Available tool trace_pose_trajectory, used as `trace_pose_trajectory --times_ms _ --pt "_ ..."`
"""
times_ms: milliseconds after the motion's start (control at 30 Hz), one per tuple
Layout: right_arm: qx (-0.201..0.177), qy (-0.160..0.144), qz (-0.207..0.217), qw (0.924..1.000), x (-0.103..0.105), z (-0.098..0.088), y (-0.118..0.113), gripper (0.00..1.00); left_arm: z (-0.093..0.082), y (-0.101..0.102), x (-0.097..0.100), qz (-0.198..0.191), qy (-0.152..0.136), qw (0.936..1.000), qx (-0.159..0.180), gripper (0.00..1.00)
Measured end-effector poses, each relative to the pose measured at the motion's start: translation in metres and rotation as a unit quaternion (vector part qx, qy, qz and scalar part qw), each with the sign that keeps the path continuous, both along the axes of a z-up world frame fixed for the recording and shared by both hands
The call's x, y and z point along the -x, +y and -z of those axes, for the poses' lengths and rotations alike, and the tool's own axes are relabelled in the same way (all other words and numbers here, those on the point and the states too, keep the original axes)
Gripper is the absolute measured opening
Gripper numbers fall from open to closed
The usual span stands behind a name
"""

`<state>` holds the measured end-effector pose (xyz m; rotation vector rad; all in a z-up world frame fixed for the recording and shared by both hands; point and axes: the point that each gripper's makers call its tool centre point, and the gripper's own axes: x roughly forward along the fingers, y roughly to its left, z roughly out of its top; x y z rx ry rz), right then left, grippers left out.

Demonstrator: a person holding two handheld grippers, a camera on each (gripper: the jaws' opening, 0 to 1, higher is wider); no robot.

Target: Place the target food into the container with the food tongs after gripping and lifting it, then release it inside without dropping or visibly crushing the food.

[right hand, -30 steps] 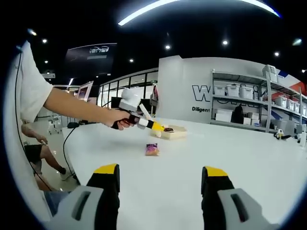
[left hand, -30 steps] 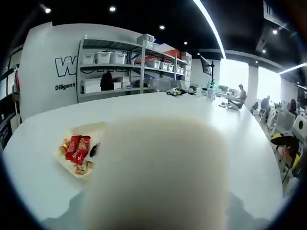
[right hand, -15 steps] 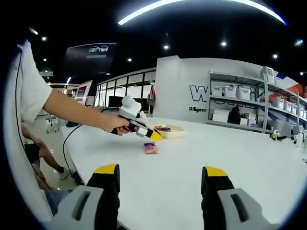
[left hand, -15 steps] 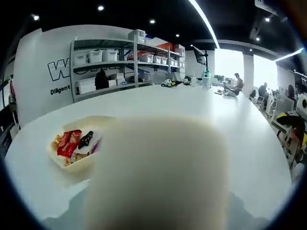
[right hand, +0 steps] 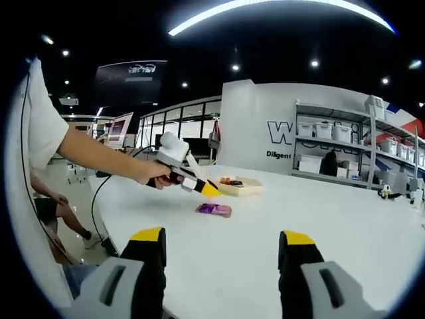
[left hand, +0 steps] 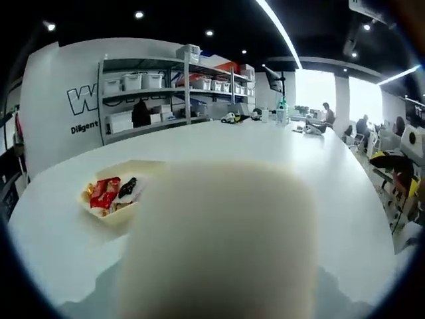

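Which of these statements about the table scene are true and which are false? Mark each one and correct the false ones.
1. The purple packet lies on the white table. True.
2. The purple packet is inside the container. False: it lies on the table, in front of the container.
3. The container holds wrapped snacks, some red. True.
4. The right tongs grip the packet. False: their jaws stand apart with nothing between them.
5. A person's hand holds the left tongs near the packet. True.

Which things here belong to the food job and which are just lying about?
Job: container of wrapped snacks; purple snack packet on the table; left hand-held gripper beside it.
Lying about: shelves with bins; bottles at the table's far end.
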<state>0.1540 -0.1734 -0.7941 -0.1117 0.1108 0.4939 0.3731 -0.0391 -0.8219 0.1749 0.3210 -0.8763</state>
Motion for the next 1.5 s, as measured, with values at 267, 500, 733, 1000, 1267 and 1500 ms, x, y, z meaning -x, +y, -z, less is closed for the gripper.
trace_pose_trajectory --times_ms 267,500,733,1000,1267,1500 --pt "-0.002 0.000 -0.005 1.0000 0.002 0.001 0.004 0.65 -0.006 -0.014 0.021 0.023 0.034 0.9989 0.024 0.30" --pt "-0.002 0.000 -0.011 0.9999 0.004 0.001 0.008 0.65 0.006 -0.023 0.020 0.037 0.022 0.9991 -0.004 0.31" --pt "-0.004 -0.001 -0.003 1.0000 0.006 0.002 -0.003 0.65 0.019 -0.030 0.025 0.060 0.026 0.9973 -0.032 0.31" --pt "-0.007 0.000 0.001 1.0000 0.007 0.004 -0.008 0.65 0.023 -0.034 0.024 0.060 0.032 0.9971 -0.035 0.31" --pt "-0.007 0.003 0.004 1.0000 0.006 0.008 -0.012 0.64 0.025 -0.036 0.023 0.050 0.077 0.9956 -0.021 0.24" --pt "-0.006 0.007 0.004 1.0000 0.005 0.010 -0.011 0.64 0.025 -0.034 0.022 0.035 0.108 0.9935 0.008 0.21"
